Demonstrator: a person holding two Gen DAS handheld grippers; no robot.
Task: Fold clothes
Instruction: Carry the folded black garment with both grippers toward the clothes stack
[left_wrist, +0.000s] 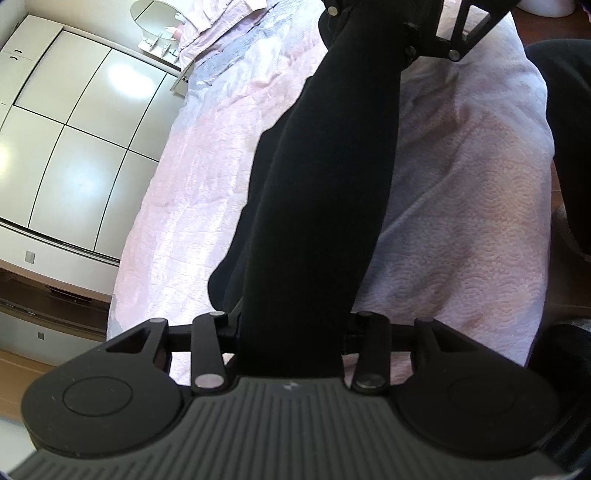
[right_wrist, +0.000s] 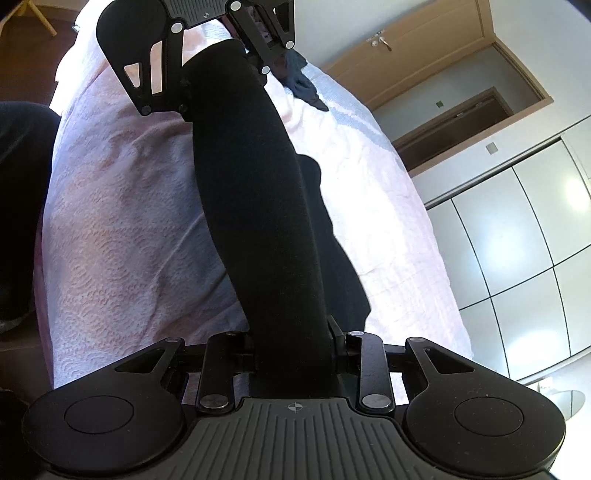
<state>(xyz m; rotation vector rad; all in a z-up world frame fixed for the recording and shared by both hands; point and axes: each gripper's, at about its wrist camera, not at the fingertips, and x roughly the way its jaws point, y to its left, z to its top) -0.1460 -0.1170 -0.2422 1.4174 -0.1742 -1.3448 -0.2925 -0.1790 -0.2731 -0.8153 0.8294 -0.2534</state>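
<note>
Left side, left wrist view: wardrobe with pale panel doors, then the bed under a pink-and-lilac cover. Left gripper had its jaws clamped on 1 end of a black garment. Garment ran taut from there to the right gripper, visible at the top of that view, jaws clamped on the other end. So it hung stretched in the air above the bed, not lying flat; part of it drooped below the taut edge.

Progress, my read: early. Garment was picked up and tensioned along 1 edge, no finished fold visible. Left to do: lay it down, fold, stack.

Counts: 2 grippers, 1 black garment in hand, 1 bed. Right wrist view also showed 1 dark blue cloth far up the bed, possibly another item to fold, and 1 door.
</note>
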